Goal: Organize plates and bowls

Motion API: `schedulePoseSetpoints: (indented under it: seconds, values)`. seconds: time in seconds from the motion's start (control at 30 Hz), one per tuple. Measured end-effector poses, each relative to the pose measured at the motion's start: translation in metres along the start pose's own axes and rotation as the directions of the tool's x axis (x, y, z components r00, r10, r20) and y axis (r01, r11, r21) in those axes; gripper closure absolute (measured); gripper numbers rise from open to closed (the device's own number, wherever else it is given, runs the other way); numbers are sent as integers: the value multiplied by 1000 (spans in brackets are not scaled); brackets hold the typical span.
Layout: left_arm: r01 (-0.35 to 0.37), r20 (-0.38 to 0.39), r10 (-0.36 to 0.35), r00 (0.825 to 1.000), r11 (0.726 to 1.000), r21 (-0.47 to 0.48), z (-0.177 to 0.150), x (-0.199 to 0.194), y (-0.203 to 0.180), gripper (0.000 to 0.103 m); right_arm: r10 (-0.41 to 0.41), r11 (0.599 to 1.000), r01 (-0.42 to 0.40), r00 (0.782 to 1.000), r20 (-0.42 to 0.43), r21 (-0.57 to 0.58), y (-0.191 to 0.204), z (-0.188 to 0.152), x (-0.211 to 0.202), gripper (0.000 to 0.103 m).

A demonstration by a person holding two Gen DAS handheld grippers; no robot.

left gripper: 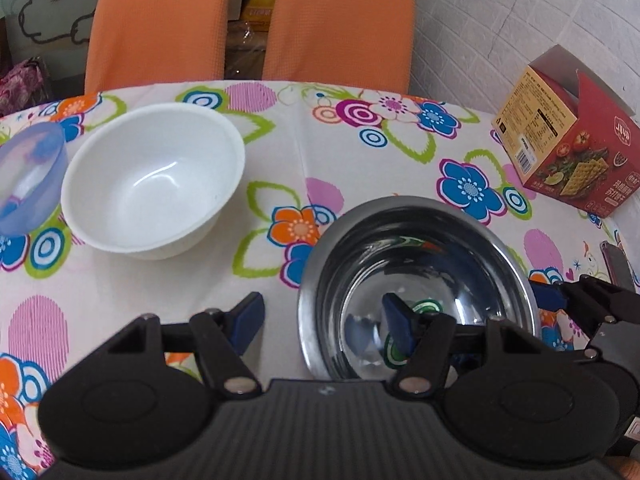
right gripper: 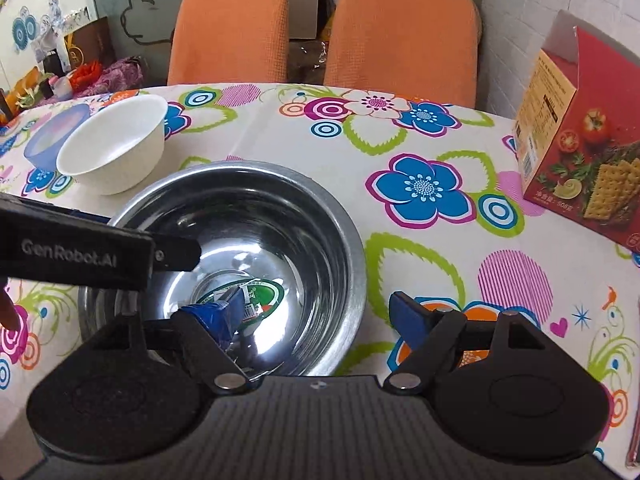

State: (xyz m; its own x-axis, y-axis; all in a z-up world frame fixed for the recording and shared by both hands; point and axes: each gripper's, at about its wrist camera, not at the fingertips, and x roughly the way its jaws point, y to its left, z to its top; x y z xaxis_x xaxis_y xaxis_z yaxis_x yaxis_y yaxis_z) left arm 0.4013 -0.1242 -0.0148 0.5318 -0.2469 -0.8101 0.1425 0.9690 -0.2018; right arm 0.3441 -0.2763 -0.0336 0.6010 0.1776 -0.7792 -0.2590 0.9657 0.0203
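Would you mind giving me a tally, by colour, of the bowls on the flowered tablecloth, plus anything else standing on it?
White bowl: 1
Translucent blue bowl: 1
Steel bowl: 1
Red cracker box: 1
Total: 4 (3 bowls, 1 box)

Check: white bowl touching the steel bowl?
Apart. The left wrist view shows flowered tablecloth between the white bowl and the steel bowl; the right wrist view is less clear.
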Motion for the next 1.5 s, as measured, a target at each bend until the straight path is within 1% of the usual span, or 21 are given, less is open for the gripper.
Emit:
schedulePoseSetpoints:
  seconds: [0.1,0.17,0.2,0.27,0.3,0.33,0.37,0.4,0.43,0.47,0.5,0.6,0.63,0.73,0.83,1.0,1.1,1.2,1.3,1.4,1.5]
  values:
    - [0,1,0,1000,1000,-1,0,0,1,40,-1,1000,1,999,36,-8,1,-6,-2,35]
    - [-9,2,9,1000,1000,2,0,0,1,45,-2,1000,2,999,49,-10,1,-8,-3,34]
    - [-15,2,15,1000,1000,6,0,0,1,52,2,1000,-1,999,44,-10,1,-7,-3,34]
    - [-19,3,19,1000,1000,17,-1,0,-1,52,4,1000,-4,999,37,-10,0,-5,-2,34]
    - [-24,6,23,1000,999,24,-2,0,-1,55,11,1000,-10,999,41,-11,1,-5,-2,34]
    - [-35,11,34,999,999,36,-2,0,-2,71,29,1000,-28,998,57,-14,2,-7,-2,36]
    - [-45,18,44,999,998,52,-3,-1,-3,76,37,999,-36,997,69,-20,3,-9,-3,37]
    - [-38,14,37,999,998,57,-4,-1,-3,84,30,999,-27,997,78,-37,6,-10,-3,41]
    - [-33,10,32,999,998,56,-4,-2,-3,86,40,998,-36,996,86,-46,7,-11,-3,44]
    - [-40,9,40,999,998,54,-4,-3,-3,86,43,998,-39,995,91,-48,8,-11,-4,52]
    - [-45,3,45,999,998,50,-5,-4,-2,87,47,998,-42,995,93,-54,10,-10,-6,63]
    - [-8,-8,9,1000,1000,27,-9,-18,6,90,54,997,-49,995,87,-57,14,-12,-11,69]
    - [3,-8,-3,1000,1000,24,-12,-25,8,92,57,997,-51,994,95,-64,16,-15,-16,69]
    - [14,1,-14,1000,999,39,-28,-53,10,92,72,996,-63,989,130,-69,28,-23,-38,70]
    - [30,7,-30,1000,998,62,-49,-84,17,93,72,992,-52,983,169,-116,51,-38,-66,70]
    - [36,-7,-35,999,995,90,-97,-124,36,95,129,982,-99,974,186,-161,88,-73,-102,70]
    - [40,-15,-39,999,995,91,-120,-135,45,95,148,981,-119,972,185,-156,107,-95,-113,69]
    - [51,-10,-50,999,994,98,-138,-142,48,95,148,982,-123,972,182,-143,118,-113,-122,69]
    - [60,-2,-60,998,992,108,-152,-146,47,95,128,985,-103,975,181,-139,126,-127,-129,69]
    - [44,10,-46,999,991,127,-160,-144,47,95,118,987,-97,979,167,-130,132,-138,-131,69]
    - [38,2,-38,999,992,121,-160,-141,51,95,125,987,-108,982,144,-115,135,-140,-125,69]
